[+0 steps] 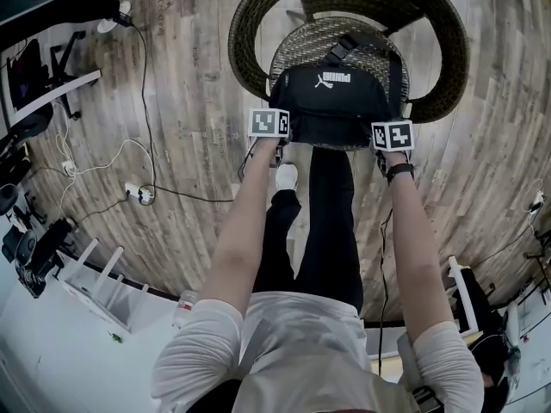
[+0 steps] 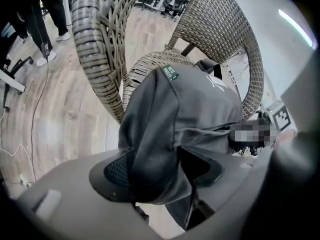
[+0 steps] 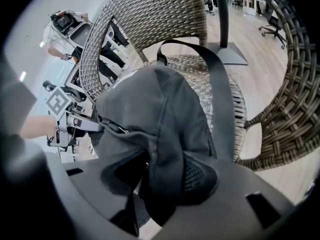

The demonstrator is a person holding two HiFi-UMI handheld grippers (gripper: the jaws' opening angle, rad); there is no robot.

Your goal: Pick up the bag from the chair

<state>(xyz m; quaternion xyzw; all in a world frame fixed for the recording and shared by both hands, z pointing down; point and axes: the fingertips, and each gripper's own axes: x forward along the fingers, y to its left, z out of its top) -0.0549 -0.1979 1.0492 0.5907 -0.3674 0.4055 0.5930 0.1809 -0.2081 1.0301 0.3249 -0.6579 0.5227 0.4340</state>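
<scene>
A black fabric bag with a white logo (image 1: 336,101) sits at the front edge of a round woven wicker chair (image 1: 250,24), stretched between the two grippers; whether its underside touches the woven seat (image 1: 318,37) cannot be told from any view.

The left gripper (image 2: 157,171) is at the bag's left end; its fingers (image 2: 112,171) are closed down on a fold of the dark fabric, which bunches up between the textured pads and fills the gap. The right gripper (image 3: 160,176) is at the opposite end; its fingers (image 3: 200,176) are likewise pinched onto a gathered fold of the bag, with only cloth between them.

The bag's wide black strap (image 3: 220,84) runs up from behind the bag and arches over the seat towards the chair's back; a small green label (image 2: 170,73) shows on the bag's upper seam in the left gripper view.

Below the bag, in the head view, the person's black trousers (image 1: 331,231) and one white shoe (image 1: 287,176) stand on the grey wooden plank floor (image 1: 189,76); a thin black cable (image 1: 146,101) trails across the planks, well apart from the chair.
</scene>
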